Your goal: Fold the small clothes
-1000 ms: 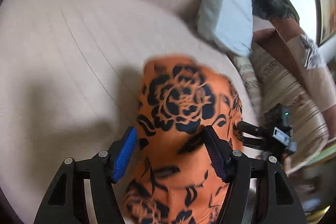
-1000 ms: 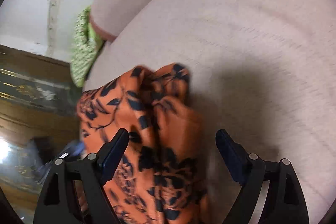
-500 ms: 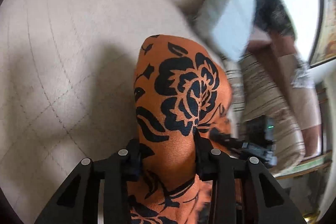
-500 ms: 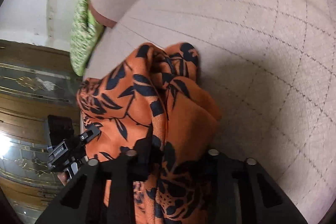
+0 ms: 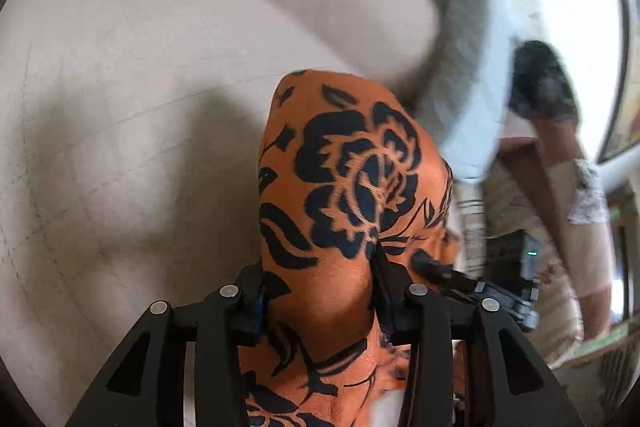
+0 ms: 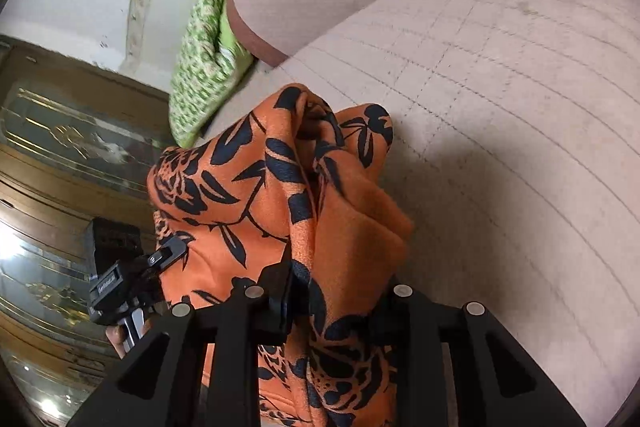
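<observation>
Left gripper (image 5: 320,291) and right gripper (image 6: 340,291) each pinch the orange floral garment (image 6: 280,195), bunched above the pink quilted bed cover (image 6: 500,115). Open cover lies left of one and right of the other. Both jaws, spread a second ago, now clamp cloth.

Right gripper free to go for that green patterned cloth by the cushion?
Probably not: the right gripper is shut on the orange cloth, which also hangs between it and the green cloth.
</observation>
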Motion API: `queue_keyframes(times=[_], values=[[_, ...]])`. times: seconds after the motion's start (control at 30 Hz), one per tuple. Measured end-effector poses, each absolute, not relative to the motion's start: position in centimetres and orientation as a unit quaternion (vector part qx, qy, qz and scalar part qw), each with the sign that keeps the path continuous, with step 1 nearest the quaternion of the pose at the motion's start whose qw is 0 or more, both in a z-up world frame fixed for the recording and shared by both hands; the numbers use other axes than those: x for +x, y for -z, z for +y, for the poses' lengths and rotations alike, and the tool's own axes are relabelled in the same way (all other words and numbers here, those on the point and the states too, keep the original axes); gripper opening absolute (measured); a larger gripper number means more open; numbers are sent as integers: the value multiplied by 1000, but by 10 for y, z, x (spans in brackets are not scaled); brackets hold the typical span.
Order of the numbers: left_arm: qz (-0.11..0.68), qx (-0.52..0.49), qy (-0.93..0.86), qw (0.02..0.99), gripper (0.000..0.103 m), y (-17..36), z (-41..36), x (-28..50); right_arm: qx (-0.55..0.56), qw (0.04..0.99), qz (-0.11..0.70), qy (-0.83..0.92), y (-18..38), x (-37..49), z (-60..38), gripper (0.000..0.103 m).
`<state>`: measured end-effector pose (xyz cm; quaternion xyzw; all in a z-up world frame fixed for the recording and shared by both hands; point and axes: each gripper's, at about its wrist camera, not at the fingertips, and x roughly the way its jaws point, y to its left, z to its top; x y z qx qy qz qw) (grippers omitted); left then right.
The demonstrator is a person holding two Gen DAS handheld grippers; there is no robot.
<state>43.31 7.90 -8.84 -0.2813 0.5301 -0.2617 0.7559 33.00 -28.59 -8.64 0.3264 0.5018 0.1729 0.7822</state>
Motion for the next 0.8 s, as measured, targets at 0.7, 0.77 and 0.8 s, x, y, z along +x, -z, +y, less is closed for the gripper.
queue_keyframes(times=[0.7,0.77,0.8], values=[[550,-270,212,762,65,91,80,330,292,801,509,-121,93,226,-275,69],[555,-253,200,767,57,106,80,333,306,790,516,-126,104,229,-278,52],[556,-246,199,769,42,106,77,333,319,787,512,-133,107,229,-281,50]])
